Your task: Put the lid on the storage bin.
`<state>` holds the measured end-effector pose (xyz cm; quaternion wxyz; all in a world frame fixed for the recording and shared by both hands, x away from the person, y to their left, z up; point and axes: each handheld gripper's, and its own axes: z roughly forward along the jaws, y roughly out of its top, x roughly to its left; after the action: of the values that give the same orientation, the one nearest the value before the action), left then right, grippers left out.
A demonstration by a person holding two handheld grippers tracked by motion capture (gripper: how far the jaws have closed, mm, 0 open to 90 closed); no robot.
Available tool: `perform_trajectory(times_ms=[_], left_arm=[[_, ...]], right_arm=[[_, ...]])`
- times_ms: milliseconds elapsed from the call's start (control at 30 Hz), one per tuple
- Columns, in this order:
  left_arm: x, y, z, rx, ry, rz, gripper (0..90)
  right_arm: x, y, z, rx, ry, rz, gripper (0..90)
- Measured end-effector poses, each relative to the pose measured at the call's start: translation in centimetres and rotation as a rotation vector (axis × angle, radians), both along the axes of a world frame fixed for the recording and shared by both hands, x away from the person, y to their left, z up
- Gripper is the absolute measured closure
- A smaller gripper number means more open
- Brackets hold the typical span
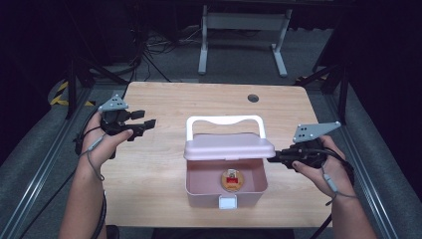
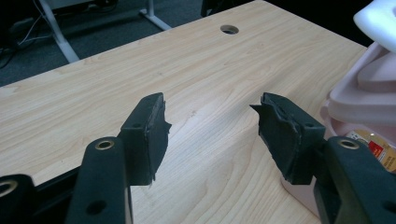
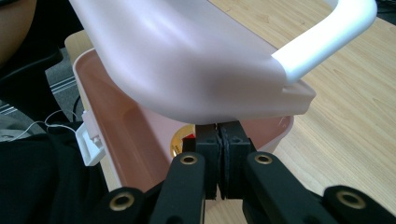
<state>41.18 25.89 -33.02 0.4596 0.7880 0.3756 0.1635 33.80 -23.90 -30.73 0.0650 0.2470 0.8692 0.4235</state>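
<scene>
Right hand-held gripper (image 3: 218, 140), jaws closed, propped the lid (image 1: 229, 148) half-open; left hand-held gripper (image 1: 137, 122) hung open near the surface's (image 1: 199, 99) left edge. Next, probably swing the lid further.

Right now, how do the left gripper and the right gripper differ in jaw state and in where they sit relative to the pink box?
The left gripper has its jaws spread wide with nothing between them; the right gripper has its jaws pressed together under the edge of the half-raised lid. The left gripper hovers over bare table, apart from the pink box; the right gripper is at the box's right side. Both are black, hand-held and carry a grey plate.
</scene>
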Motion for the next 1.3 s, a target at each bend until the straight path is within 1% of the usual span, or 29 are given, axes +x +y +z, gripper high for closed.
perform_trajectory(times_ms=[67, 133, 167, 233, 267, 333, 400, 433, 467, 533, 600, 633, 667, 700, 800, 833, 867, 1000, 1133, 1167, 1233, 1300], left_arm=[[0.1, 0.0, -0.1, 0.000, 0.006, 0.004, 42.2], [0.3, 0.0, -0.1, 0.002, 0.003, 0.001, 42.3], [0.3, 0.0, -0.2, -0.009, 0.013, 0.004, 42.3], [0.4, 0.0, -0.3, -0.005, 0.009, 0.001, 42.3], [0.5, 0.0, -0.4, -0.004, 0.012, 0.002, 42.3], [0.6, 0.1, -0.5, -0.003, 0.015, 0.004, 42.3], [0.6, 0.1, -0.5, -0.009, 0.015, 0.008, 42.3], [0.7, 0.2, -0.5, -0.002, 0.016, 0.010, 42.4], [0.7, 0.4, -0.7, -0.010, 0.018, 0.016, 42.4], [0.8, 0.6, -0.8, -0.008, 0.019, 0.018, 42.5], [0.9, 0.6, -0.8, -0.011, 0.025, 0.020, 42.4], [0.8, 0.6, -0.9, -0.017, 0.035, 0.026, 42.4], [0.9, 0.7, -1.0, -0.010, 0.030, 0.026, 42.4], [1.0, 0.7, -1.0, -0.010, 0.029, 0.025, 42.4], [1.0, 0.8, -1.1, -0.007, 0.037, 0.026, 42.4], [1.1, 0.8, -1.1, -0.011, 0.042, 0.030, 42.4], [1.1, 0.8, -1.2, -0.014, 0.038, 0.029, 42.3], [1.2, 0.9, -1.5, -0.016, 0.049, 0.035, 42.1], [1.4, 1.1, -1.7, -0.016, 0.056, 0.038, 42.0], [1.4, 1.2, -1.7, -0.006, 0.061, 0.038, 42.0], [1.5, 1.2, -1.9, -0.017, 0.061, 0.040, 42.0], [1.6, 1.2, -1.9, -0.013, 0.063, 0.042, 42.0]], right_arm=[[-0.2, 0.0, 0.0, -0.008, 0.005, 0.005, 89.0], [-0.4, 0.1, 0.0, -0.014, 0.006, 0.011, 89.0], [-0.5, 0.1, 0.1, -0.018, 0.012, 0.012, 89.0], [-0.6, 0.2, 0.1, -0.023, 0.014, 0.013, 89.0], [-0.7, 0.3, 0.1, -0.035, 0.018, 0.022, 89.0], [-0.9, 0.4, 0.1, -0.042, 0.031, 0.032, 89.0], [-0.9, 0.4, 0.0, -0.046, 0.034, 0.035, 89.0], [-1.0, 0.4, 0.0, -0.049, 0.047, 0.034, 89.0], [-1.0, 0.4, 0.0, -0.051, 0.051, 0.036, 89.0], [-1.0, 0.4, 0.0, -0.056, 0.056, 0.041, 89.0], [-1.1, 0.4, 0.0, -0.065, 0.064, 0.043, 89.0], [-1.1, 0.4, 0.0, -0.065, 0.064, 0.043, 89.0], [-1.2, 0.5, 0.0, -0.082, 0.066, 0.045, 89.0], [-1.2, 0.6, 0.0, -0.085, 0.072, 0.043, 89.0], [-1.3, 0.6, -0.1, -0.095, 0.072, 0.047, 89.0], [-1.3, 0.7, -0.1, -0.102, 0.082, 0.051, 89.0], [-1.4, 0.7, -0.1, -0.106, 0.080, 0.052, 89.0], [-1.4, 0.7, -0.1, -0.115, 0.089, 0.059, 88.9], [-1.5, 0.9, -0.2, -0.139, 0.111, 0.064, 88.8], [-1.5, 0.9, -0.3, -0.142, 0.113, 0.069, 88.8], [-1.5, 1.0, -0.3, -0.146, 0.118, 0.074, 88.7], [-1.6, 1.1, -0.4, -0.151, 0.121, 0.074, 88.7]])
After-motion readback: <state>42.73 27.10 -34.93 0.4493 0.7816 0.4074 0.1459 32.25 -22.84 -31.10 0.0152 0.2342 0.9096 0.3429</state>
